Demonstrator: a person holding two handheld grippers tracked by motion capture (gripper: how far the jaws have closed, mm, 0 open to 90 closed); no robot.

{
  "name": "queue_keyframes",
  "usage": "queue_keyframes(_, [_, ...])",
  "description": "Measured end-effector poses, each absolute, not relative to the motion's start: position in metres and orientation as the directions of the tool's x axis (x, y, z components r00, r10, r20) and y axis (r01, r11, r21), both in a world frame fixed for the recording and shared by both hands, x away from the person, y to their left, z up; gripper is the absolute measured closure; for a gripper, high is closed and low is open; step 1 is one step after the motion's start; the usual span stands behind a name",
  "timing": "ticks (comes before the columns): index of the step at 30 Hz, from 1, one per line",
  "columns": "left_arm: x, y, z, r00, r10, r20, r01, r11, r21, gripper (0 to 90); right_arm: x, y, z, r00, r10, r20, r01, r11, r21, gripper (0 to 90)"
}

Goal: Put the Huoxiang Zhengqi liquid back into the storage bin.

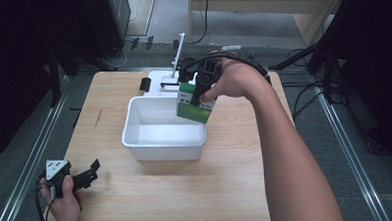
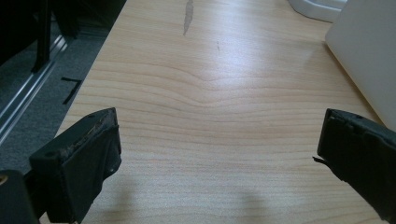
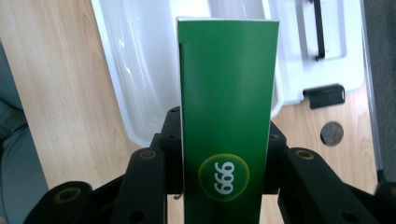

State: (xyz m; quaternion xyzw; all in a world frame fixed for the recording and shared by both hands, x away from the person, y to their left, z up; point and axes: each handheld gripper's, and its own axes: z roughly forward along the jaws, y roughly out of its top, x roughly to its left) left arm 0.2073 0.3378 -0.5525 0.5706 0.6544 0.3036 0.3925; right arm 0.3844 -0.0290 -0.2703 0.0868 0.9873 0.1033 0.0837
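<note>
My right gripper [image 1: 201, 96] is shut on a green and white box [image 1: 194, 104] and holds it in the air over the far right corner of the white tub [image 1: 135, 138]. In the right gripper view the green box [image 3: 226, 116] stands between the two black jaws, a yellow-ringed "999" mark on its face, with the tub [image 3: 135, 70] below it. My left gripper [image 1: 89, 174] rests at the table's near left corner. Its two black fingers [image 2: 88, 158] stand wide apart above bare wood, nothing between them.
A white base with an upright white post [image 1: 177, 53] stands behind the tub, with a small black block [image 1: 145, 83] beside it. Wood table [image 1: 227, 179] has free room in front of and right of the tub. Black stands and cables ring the table.
</note>
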Motion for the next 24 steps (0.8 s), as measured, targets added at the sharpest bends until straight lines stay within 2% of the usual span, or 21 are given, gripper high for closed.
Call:
queue_keyframes(10, [0.207,0.338,-0.553,-0.039,0.985,-0.17,0.509,0.167,0.844,0.0,0.384,-0.006,-0.286,-0.982,0.103,-0.157,0.068,0.975,0.212,64.5])
queue_keyframes(24, [0.207,0.339,-0.553,-0.044,0.984,-0.173,0.51,0.171,0.843,0.0,0.389,-0.01,-0.319,-0.979,0.06,-0.193,0.024,0.983,0.184,64.3])
